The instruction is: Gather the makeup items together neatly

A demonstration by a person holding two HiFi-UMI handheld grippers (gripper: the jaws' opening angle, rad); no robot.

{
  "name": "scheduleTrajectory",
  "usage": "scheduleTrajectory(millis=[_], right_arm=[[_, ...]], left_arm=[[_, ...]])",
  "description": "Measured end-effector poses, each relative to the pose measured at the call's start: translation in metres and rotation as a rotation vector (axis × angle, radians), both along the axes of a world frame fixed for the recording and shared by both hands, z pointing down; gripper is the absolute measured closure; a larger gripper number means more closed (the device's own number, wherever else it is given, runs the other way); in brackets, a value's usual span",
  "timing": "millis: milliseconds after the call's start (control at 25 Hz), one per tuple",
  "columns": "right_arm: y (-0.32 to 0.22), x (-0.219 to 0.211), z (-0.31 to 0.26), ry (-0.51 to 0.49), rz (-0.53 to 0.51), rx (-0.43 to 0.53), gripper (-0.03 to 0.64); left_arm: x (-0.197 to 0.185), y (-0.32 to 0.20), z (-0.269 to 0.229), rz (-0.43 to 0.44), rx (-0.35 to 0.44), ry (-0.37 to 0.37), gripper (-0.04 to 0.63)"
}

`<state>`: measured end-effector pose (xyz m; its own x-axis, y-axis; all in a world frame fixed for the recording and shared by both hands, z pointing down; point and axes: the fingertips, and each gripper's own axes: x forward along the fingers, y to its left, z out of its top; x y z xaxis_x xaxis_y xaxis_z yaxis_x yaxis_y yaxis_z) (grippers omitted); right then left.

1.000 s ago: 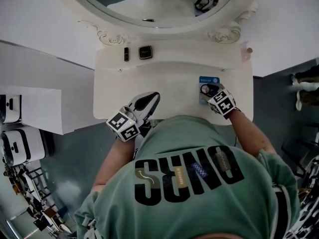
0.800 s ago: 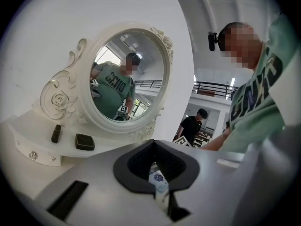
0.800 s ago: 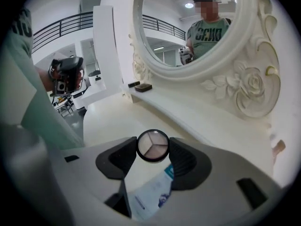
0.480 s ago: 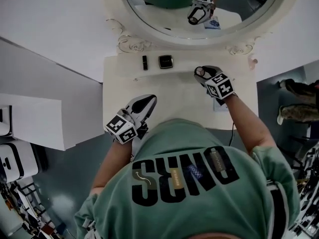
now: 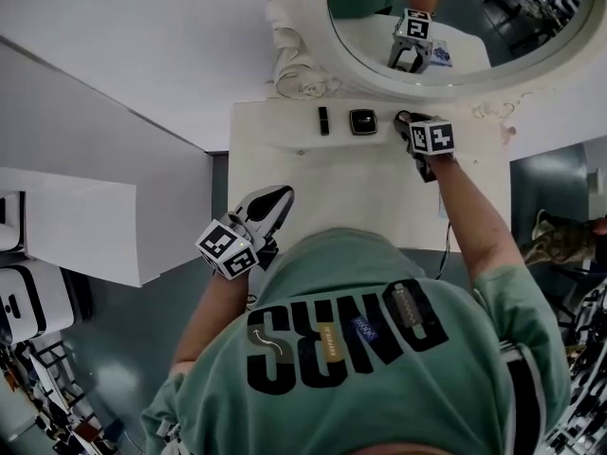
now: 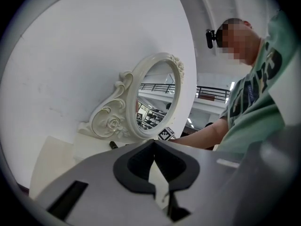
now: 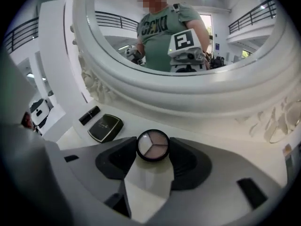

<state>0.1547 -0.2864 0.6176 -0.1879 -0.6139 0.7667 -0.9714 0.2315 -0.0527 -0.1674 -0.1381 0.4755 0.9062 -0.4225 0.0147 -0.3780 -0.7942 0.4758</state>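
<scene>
Two grippers: we hold one in each hand, and only the right one is busy.
Right gripper (image 5: 408, 123): it grips the round eyeshadow pot (image 7: 153, 145), with one jaw on each side of it.
What has changed: a second ago this gripper was low at the front of the dressing table (image 5: 313, 173), over a blue card. Now it is up at the back, under the mirror (image 5: 474, 79). The jaws keep the same squeeze the whole way.
Where the pot is now: it is just to the right of the black compact (image 5: 362, 121). The lipstick (image 5: 323, 119) lies on the compact's other side. We cannot tell if the pot touches the table yet.
Left gripper (image 5: 281, 197): its jaws are closed together with nothing in them. It hangs at the front left edge of the table, well away from the makeup.
What it means: we think the pot is nearly home. Three things would then sit in one row by the mirror.
Next step, we guess: lower the pot beside the compact. Then let go softly so it does not roll or bump the compact.
</scene>
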Motion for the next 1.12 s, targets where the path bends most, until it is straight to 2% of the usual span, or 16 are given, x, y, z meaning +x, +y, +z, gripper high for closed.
scheduleTrajectory(millis=[80,200,240,400,520,600,720,840,960,1120], right_arm=[[0.000,0.003,0.005,0.023,0.034,-0.010,0.403],[0.000,0.004,0.007,0.051,0.031,-0.002,0.394],[0.000,0.004,0.003,0.049,0.029,0.007,0.365],[0.007,0.003,-0.036,0.006,0.030,0.130,0.345],[0.044,-0.005,-0.050,-0.037,-0.004,0.170,0.361],[0.081,-0.009,-0.041,-0.058,-0.042,0.142,0.394],[0.140,-0.008,-0.011,-0.064,-0.063,0.048,0.425],[0.197,-0.002,0.024,-0.055,-0.067,-0.074,0.433],[0.242,0.002,0.049,-0.019,-0.144,-0.173,0.433],[0.261,0.024,0.056,0.046,-0.258,-0.186,0.431]], left_arm=[[-0.011,-0.001,0.001,-0.008,-0.009,0.002,0.586],[-0.021,-0.003,0.004,-0.001,-0.007,0.006,0.586],[-0.022,-0.005,0.005,0.001,-0.007,0.010,0.586],[-0.020,-0.010,0.004,0.024,0.002,0.030,0.586],[-0.013,-0.012,0.005,0.052,0.012,0.043,0.586],[-0.006,-0.014,0.006,0.068,0.010,0.057,0.586],[0.012,-0.016,0.007,0.106,0.008,0.079,0.586],[0.033,-0.015,0.005,0.147,0.011,0.092,0.586],[0.057,-0.012,0.003,0.181,0.018,0.091,0.586],[0.089,-0.002,-0.001,0.201,0.022,0.074,0.586]])
